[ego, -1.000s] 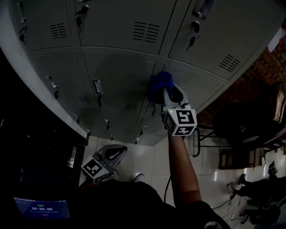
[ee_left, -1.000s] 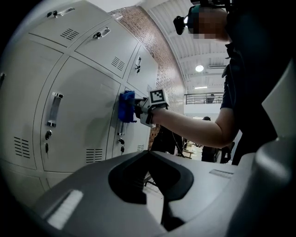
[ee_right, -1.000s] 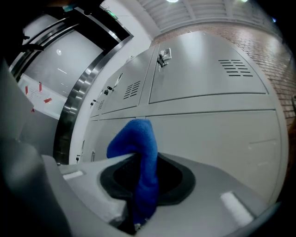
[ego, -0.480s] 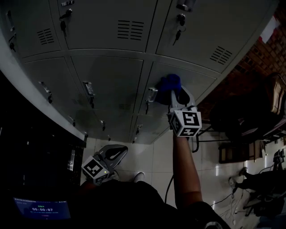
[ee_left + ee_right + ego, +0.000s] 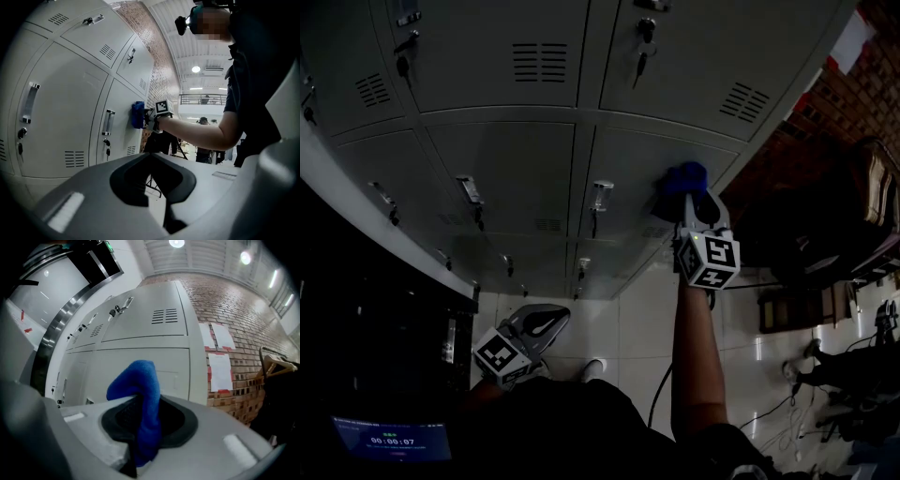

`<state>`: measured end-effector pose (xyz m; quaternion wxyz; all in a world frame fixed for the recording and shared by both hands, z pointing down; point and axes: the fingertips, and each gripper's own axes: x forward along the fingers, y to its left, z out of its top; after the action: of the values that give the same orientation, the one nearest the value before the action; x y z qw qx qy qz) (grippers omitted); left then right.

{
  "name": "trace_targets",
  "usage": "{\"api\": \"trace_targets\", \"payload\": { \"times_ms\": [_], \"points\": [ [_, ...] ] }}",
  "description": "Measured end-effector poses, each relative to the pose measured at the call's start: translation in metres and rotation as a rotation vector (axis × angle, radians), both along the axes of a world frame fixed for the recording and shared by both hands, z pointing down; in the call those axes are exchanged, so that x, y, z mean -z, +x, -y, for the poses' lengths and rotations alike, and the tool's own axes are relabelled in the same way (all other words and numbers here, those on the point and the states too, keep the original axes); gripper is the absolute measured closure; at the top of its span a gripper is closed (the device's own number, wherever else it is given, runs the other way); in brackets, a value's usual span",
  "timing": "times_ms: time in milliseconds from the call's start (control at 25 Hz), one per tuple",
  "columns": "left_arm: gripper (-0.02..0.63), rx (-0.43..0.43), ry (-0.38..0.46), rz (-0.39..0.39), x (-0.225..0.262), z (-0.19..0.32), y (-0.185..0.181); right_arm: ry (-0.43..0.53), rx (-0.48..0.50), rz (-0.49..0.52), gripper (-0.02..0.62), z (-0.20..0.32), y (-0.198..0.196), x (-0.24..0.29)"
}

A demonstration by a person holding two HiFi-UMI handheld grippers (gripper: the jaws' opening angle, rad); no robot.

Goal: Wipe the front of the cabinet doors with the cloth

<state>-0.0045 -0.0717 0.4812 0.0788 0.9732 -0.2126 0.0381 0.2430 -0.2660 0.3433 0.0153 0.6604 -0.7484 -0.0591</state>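
A blue cloth (image 5: 680, 181) is pressed against the front of a grey cabinet door (image 5: 647, 150) in the lower right of the locker bank. My right gripper (image 5: 687, 199) is shut on it, held out at arm's length. In the right gripper view the blue cloth (image 5: 140, 394) stands folded between the jaws of my right gripper (image 5: 145, 427), with the grey door (image 5: 140, 352) right behind it. My left gripper (image 5: 536, 326) hangs low beside my body, shut and holding nothing. From the left gripper view, the cloth (image 5: 137, 115) shows flat on the door, past my left gripper (image 5: 154, 176).
Door handles with keys (image 5: 600, 197) stick out just left of the cloth. A brick wall (image 5: 853, 94) bearing paper sheets (image 5: 220, 366) runs right of the cabinets. Chairs and furniture (image 5: 825, 272) stand on the tiled floor at right. A small timer screen (image 5: 389, 439) glows lower left.
My right gripper has slid the cloth rightwards, from near the seam between two doors onto the right-hand door. The left gripper has stayed where it was.
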Motion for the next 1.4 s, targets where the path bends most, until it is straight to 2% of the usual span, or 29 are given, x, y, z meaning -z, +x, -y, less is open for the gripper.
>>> {"api": "trace_targets", "payload": {
  "times_ms": [440, 720, 840, 1040, 1240, 1400],
  "points": [
    [0.606, 0.000, -0.004, -0.001, -0.001, -0.002, 0.009, -0.015, -0.133, 0.023, 0.528, -0.009, 0.067, -0.008],
    [0.606, 0.014, -0.001, 0.000, -0.001, -0.004, 0.002, -0.007, -0.157, 0.046, 0.528, -0.016, 0.069, -0.009],
    [0.606, 0.022, -0.001, 0.001, 0.000, -0.005, -0.002, 0.014, -0.109, 0.046, 0.528, -0.023, 0.042, -0.005],
    [0.606, 0.039, -0.004, -0.009, 0.005, -0.009, -0.010, 0.023, 0.040, 0.040, 0.528, -0.028, -0.034, -0.007],
    [0.606, 0.060, 0.007, -0.011, 0.001, -0.008, -0.023, -0.001, 0.211, 0.020, 0.528, -0.015, -0.118, -0.018],
    [0.606, 0.079, 0.002, -0.007, 0.002, -0.010, -0.034, -0.023, 0.282, 0.007, 0.528, -0.004, -0.158, -0.026]
  ]
}}
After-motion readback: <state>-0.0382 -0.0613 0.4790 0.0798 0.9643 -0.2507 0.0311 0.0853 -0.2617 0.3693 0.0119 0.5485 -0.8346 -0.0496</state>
